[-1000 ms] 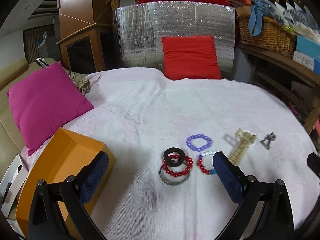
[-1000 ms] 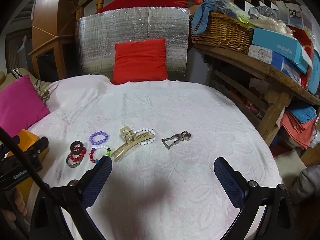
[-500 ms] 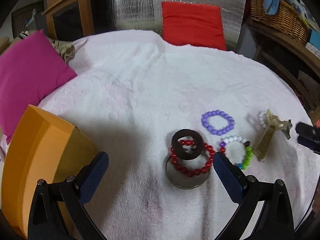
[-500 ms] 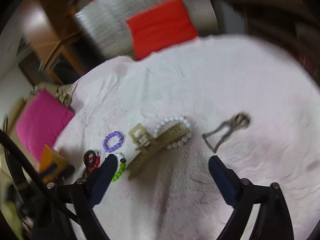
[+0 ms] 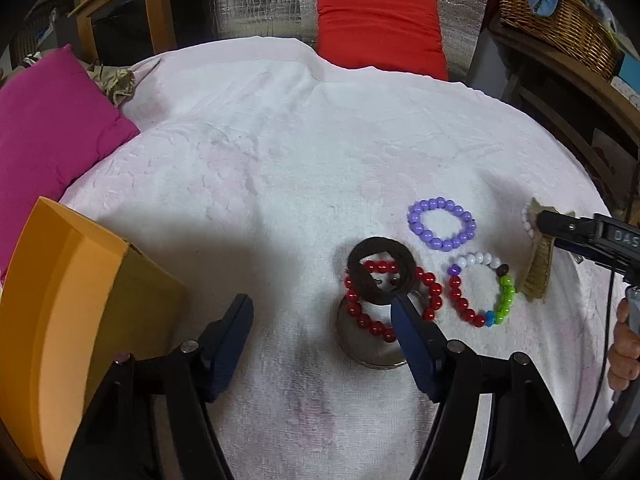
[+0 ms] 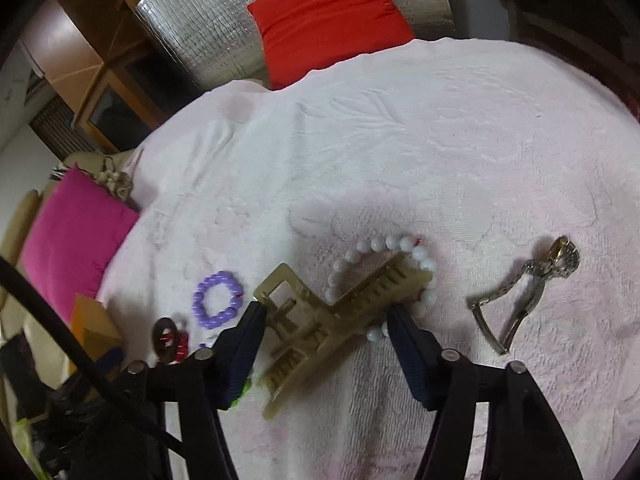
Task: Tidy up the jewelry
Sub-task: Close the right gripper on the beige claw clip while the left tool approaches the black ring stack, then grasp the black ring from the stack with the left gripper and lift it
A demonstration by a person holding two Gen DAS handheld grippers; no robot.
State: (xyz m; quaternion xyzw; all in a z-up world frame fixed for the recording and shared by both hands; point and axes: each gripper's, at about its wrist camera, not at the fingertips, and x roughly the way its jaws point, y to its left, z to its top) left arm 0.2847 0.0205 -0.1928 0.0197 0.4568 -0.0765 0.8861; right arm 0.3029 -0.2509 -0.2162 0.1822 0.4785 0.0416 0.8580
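My left gripper (image 5: 320,314) hangs low over a stack: a black ring (image 5: 360,268) on a red bead bracelet (image 5: 354,308) on a metal bangle (image 5: 360,350). Its jaws are closing; the right finger covers the stack's middle, the left finger is over bare cloth, and neither pad presses. A purple bracelet (image 5: 416,224) and a multicolour bracelet (image 5: 506,292) lie to the right. My right gripper (image 6: 325,312) is closing around a beige hair claw (image 6: 332,320) that lies across a white bead bracelet (image 6: 362,246). The claw sits between the pads, not clamped.
An orange box (image 5: 52,300) stands open at the left beside a pink cushion (image 5: 48,128). A metal watch (image 6: 528,292) lies right of the claw. A red cushion (image 5: 380,24) leans at the back. A wicker basket (image 5: 560,28) sits on a wooden shelf at the right.
Both grippers came down closer to the cloth and their jaws narrowed. The right one swung left onto the hair claw; the left one settled over the ring stack.
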